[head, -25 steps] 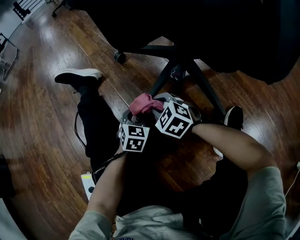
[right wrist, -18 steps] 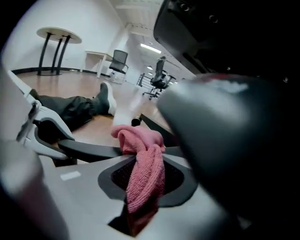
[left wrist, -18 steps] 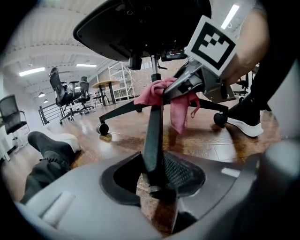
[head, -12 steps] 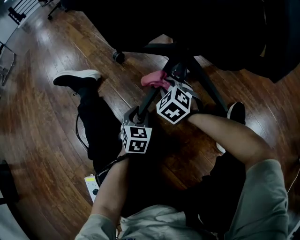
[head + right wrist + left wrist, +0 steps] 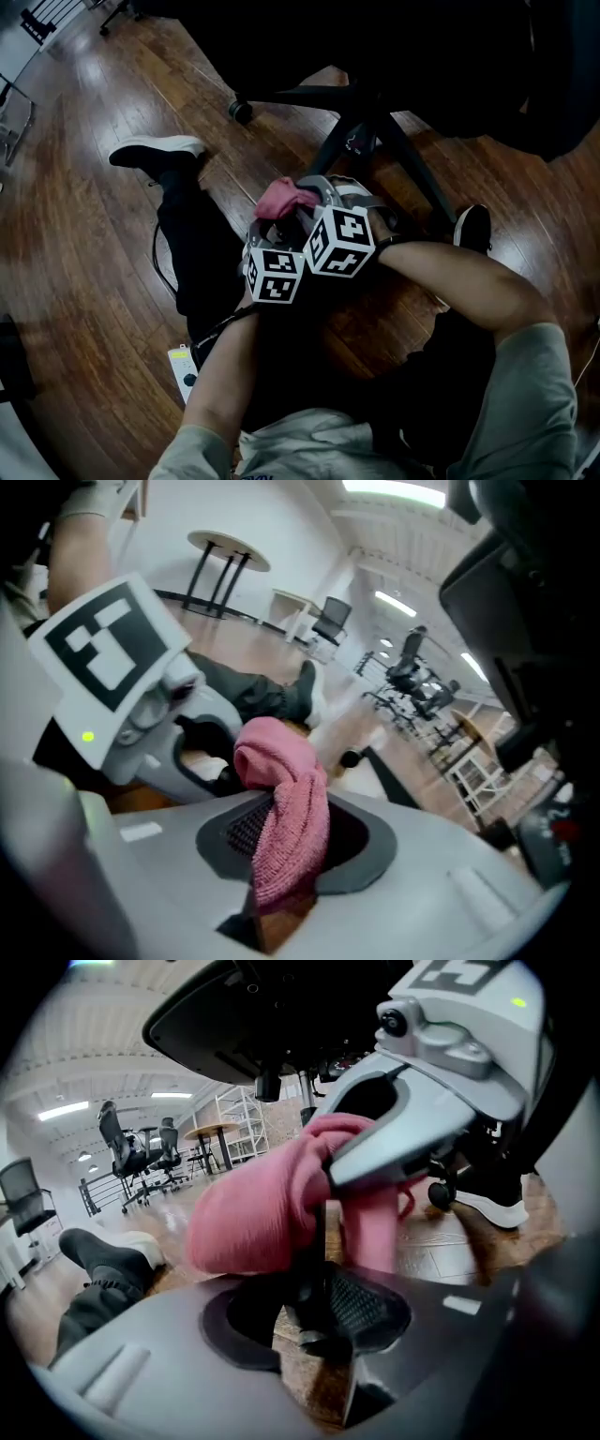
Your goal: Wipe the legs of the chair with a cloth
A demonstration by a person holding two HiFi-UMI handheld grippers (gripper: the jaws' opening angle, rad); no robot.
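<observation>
Gripping the pink cloth [image 5: 283,197], my right gripper [image 5: 319,208] has just been tightening its jaws on it, over the lower end of the near chair leg [image 5: 330,152]. My left gripper [image 5: 323,1312] is clamped on a dark bar, seemingly that same leg. Wiping looks under way. Next I should slide the cloth along the leg while keeping contact.

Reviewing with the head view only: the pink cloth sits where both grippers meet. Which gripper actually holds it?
Observer: The right gripper; its view shows the cloth pinched between its jaws, which have just been closing.
Operator: And the left one, empty?
Observer: No. The left gripper grips a dark bar, apparently the chair leg.
Operator: Is the cloth on that leg?
Observer: From the left gripper view, pink shows on both sides of it, just beyond the jaws.
</observation>
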